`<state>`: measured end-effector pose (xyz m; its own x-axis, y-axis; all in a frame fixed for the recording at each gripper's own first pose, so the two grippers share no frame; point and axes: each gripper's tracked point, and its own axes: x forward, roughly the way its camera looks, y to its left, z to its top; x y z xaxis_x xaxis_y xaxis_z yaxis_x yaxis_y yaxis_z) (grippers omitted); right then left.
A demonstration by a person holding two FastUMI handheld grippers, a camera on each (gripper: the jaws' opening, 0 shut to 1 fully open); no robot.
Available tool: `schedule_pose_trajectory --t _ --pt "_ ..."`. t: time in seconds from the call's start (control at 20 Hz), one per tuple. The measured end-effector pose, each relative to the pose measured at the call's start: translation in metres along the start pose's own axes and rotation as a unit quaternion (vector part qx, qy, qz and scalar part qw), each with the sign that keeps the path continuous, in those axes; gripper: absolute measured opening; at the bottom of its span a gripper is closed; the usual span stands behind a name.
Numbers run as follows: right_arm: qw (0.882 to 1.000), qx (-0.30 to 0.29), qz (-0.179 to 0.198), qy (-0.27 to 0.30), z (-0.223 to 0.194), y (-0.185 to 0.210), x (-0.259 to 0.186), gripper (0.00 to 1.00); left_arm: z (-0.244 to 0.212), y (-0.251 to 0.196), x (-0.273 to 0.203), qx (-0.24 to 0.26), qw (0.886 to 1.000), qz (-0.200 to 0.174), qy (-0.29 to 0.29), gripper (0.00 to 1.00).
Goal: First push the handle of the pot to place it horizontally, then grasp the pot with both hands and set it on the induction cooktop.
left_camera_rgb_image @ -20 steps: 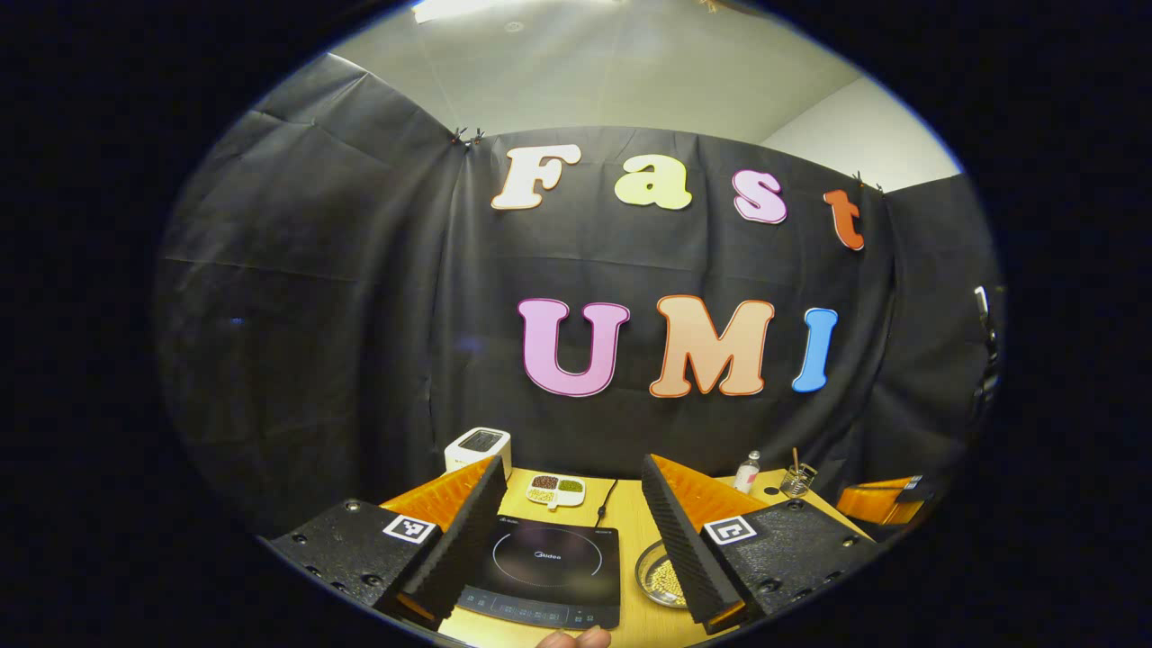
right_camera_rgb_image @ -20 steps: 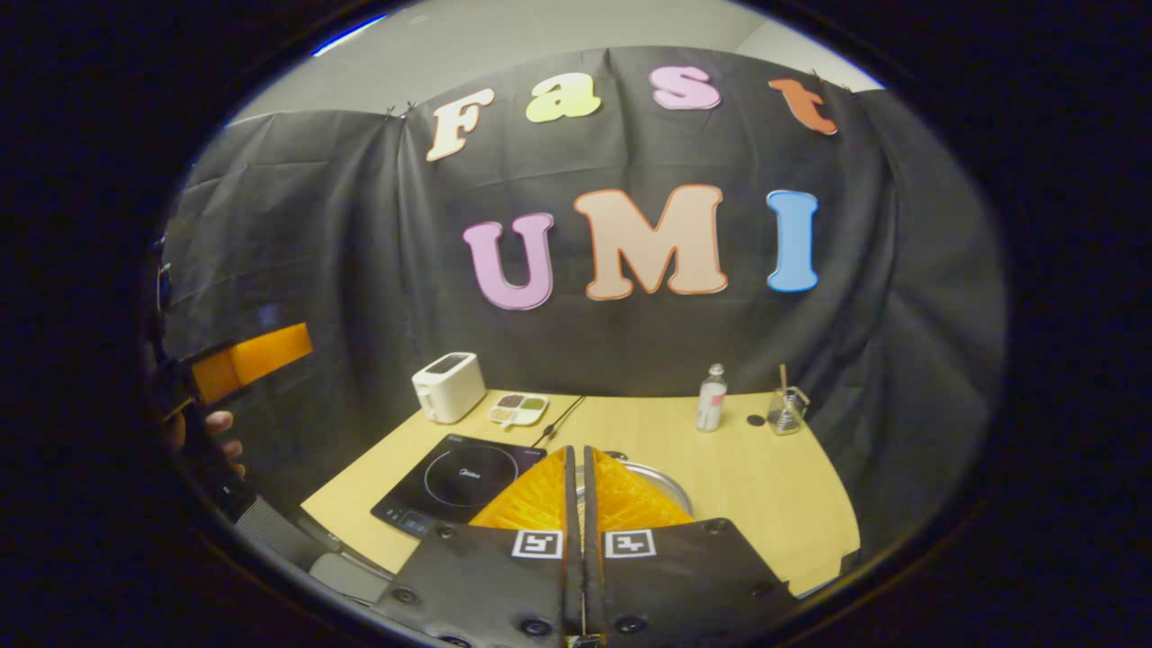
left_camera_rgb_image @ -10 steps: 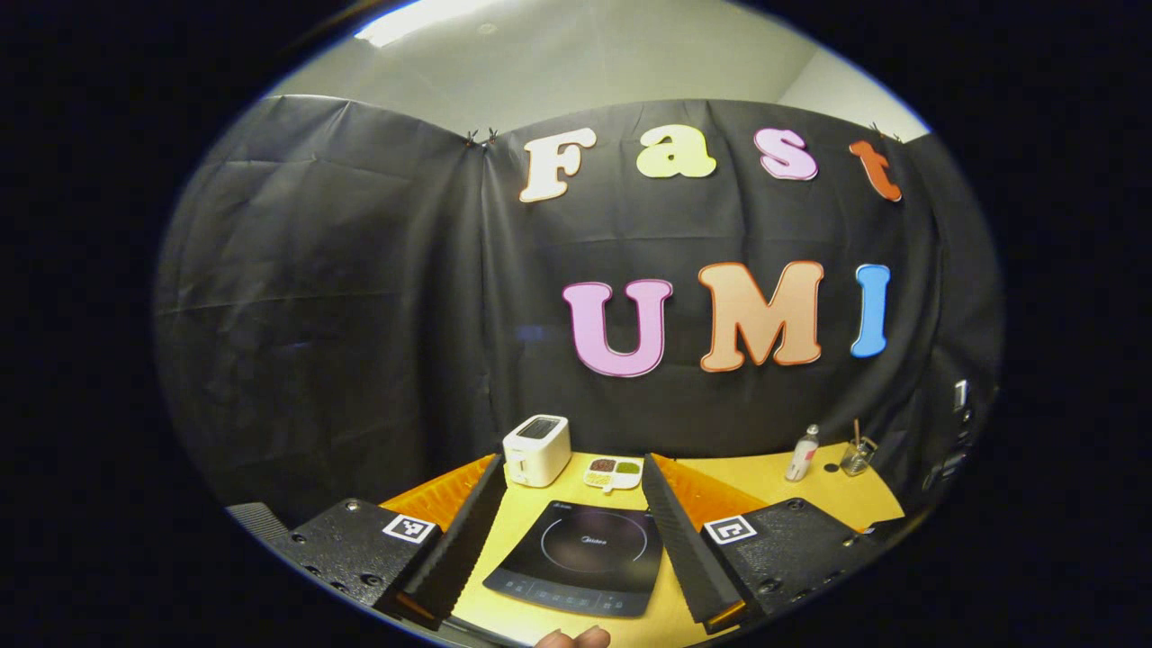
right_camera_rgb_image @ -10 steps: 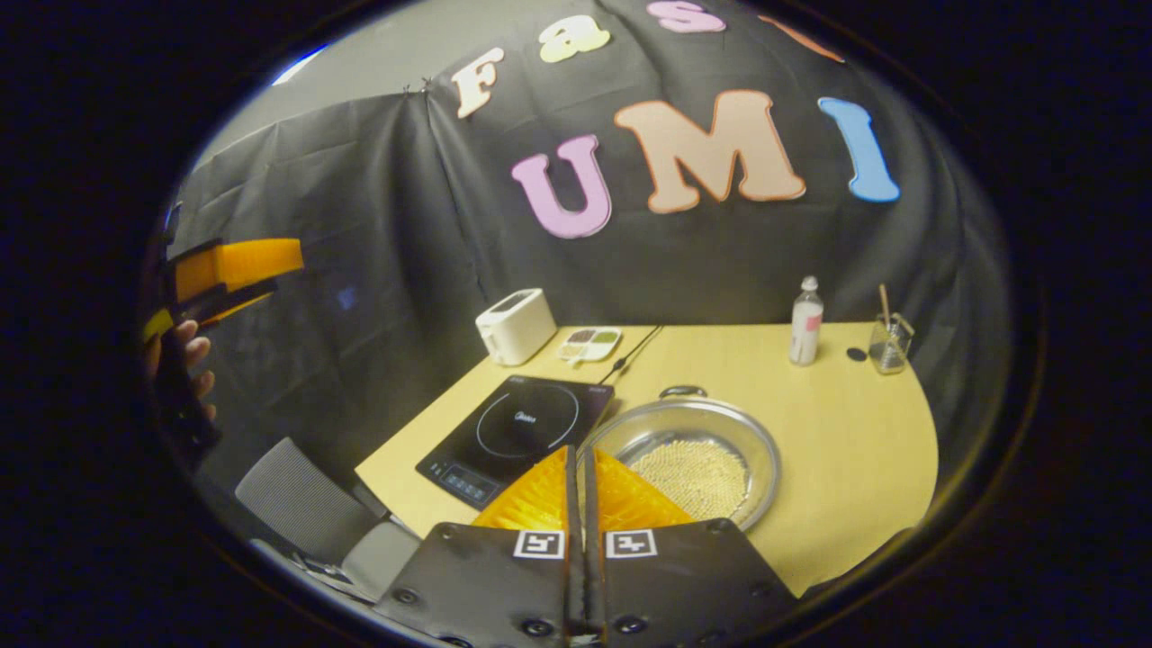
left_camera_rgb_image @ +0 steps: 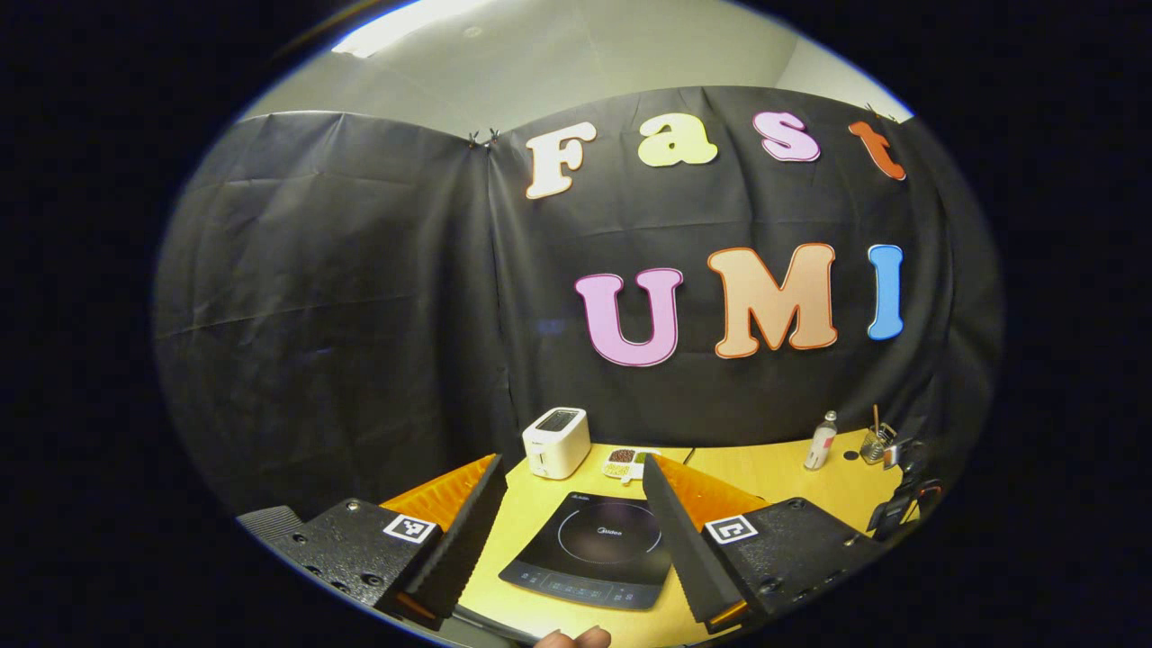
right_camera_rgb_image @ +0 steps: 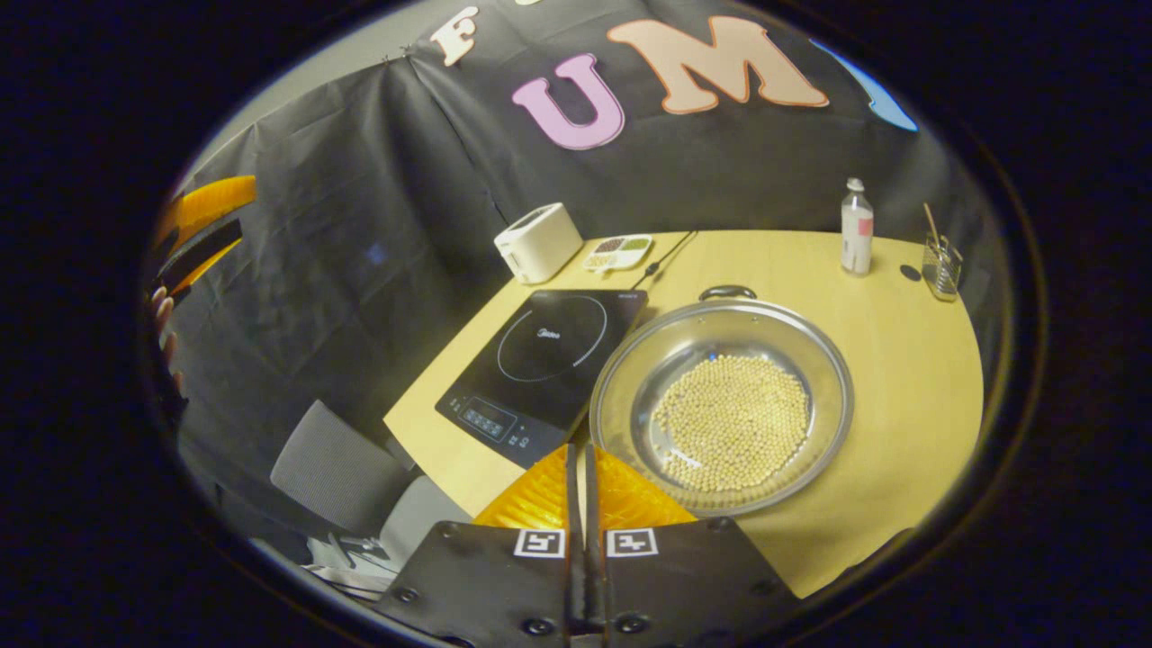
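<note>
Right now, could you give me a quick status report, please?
Left tool open, empty. Right tool shut, empty, above pot rim. Pot beside induction cooktop, untouched; nothing between them.

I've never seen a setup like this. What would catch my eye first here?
Probably the wide steel pot on the wooden table, its bottom covered with small pale beans. Just left of it lies the flat black induction cooktop, with a white toaster behind it near the cloth wall.

Left gripper view: low, level, facing the wall across the counter. Right gripper view: higher, angled down on the counter from near. Both share the cooktop and toaster
</note>
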<state>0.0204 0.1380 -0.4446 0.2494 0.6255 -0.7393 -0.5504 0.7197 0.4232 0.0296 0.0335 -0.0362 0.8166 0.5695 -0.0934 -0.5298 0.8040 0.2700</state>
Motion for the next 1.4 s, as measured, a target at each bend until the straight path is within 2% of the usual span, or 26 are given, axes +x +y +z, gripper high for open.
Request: schedule_pose_trajectory --t 0.05,0.1,0.15,0.25,0.4,0.45,0.5,0.65,0.7,0.75,0.8,0.9,0.95,1.0,1.1,1.15,1.2,1.25,1.4 --pt "1.000 0.003 -0.004 0.014 -0.009 -0.003 0.003 0.00 -0.001 -0.005 0.001 -0.004 1.000 -0.005 0.008 0.93" --pt "1.000 0.007 -0.007 0.024 -0.017 -0.004 0.007 0.00 -0.001 -0.008 0.001 -0.008 1.000 -0.008 0.009 0.89" --pt "0.999 0.009 -0.007 0.037 -0.027 -0.005 0.012 0.00 0.001 -0.010 0.001 -0.009 1.000 -0.009 0.006 0.93" --pt "0.998 0.002 -0.012 0.064 -0.048 -0.010 0.017 0.03 -0.002 -0.013 -0.002 0.000 1.000 -0.013 0.010 0.96" --pt "0.997 0.004 -0.018 0.075 -0.059 -0.011 0.022 0.00 -0.007 -0.015 -0.004 0.006 1.000 -0.016 0.020 0.96" --pt "0.996 0.006 -0.020 0.081 -0.064 -0.011 0.027 0.03 -0.007 -0.017 -0.004 0.006 1.000 -0.017 0.021 0.96" --pt "0.996 0.009 -0.021 0.086 -0.068 -0.012 0.029 0.00 -0.005 -0.017 -0.004 0.009 1.000 -0.018 0.020 0.93" --pt "0.995 0.016 -0.017 0.093 -0.076 -0.010 0.034 0.00 -0.004 -0.018 -0.007 0.017 0.999 -0.019 0.019 0.93" --pt "0.995 0.011 -0.020 0.097 -0.080 -0.012 0.037 0.03 -0.006 -0.020 -0.008 0.017 0.999 -0.020 0.022 0.96" --pt "0.995 0.007 -0.025 0.101 -0.085 -0.016 0.038 0.00 -0.007 -0.020 -0.009 0.018 0.999 -0.020 0.024 0.93" --pt "0.994 0.007 -0.031 0.104 -0.091 -0.020 0.039 0.03 -0.007 -0.018 -0.010 0.019 0.999 -0.018 0.024 0.96" --pt "0.993 0.021 -0.036 0.111 -0.100 -0.025 0.039 0.00 -0.006 -0.019 -0.011 0.022 0.999 -0.016 0.023 0.96" --pt "0.993 0.031 -0.035 0.111 -0.101 -0.027 0.039 0.03 -0.006 -0.019 -0.011 0.027 0.999 -0.015 0.023 0.96" --pt "0.993 0.039 -0.035 0.109 -0.102 -0.029 0.037 0.03 -0.006 -0.020 -0.011 0.029 0.999 -0.015 0.022 0.93" --pt "0.992 0.049 -0.036 0.107 -0.102 -0.033 0.034 0.00 -0.006 -0.023 -0.012 0.028 0.999 -0.019 0.023 0.96" --pt "0.993 0.049 -0.037 0.105 -0.100 -0.037 0.033 0.03 -0.007 -0.024 -0.014 0.028 0.999 -0.021 0.023 0.96" --pt "0.993 0.049 -0.039 0.104 -0.101 -0.040 0.030 0.00 -0.008 -0.025 -0.016 0.028 0.999 -0.023 0.022 0.96" --pt "0.992 0.050 -0.040 0.106 -0.101 -0.044 0.028 0.03 -0.007 -0.027 -0.017 0.029 0.999 -0.025 0.022 0.93" --pt "0.992 0.055 -0.043 0.106 -0.104 -0.052 0.025 0.03 -0.007 -0.034 -0.018 0.030 0.999 -0.032 0.021 0.93"
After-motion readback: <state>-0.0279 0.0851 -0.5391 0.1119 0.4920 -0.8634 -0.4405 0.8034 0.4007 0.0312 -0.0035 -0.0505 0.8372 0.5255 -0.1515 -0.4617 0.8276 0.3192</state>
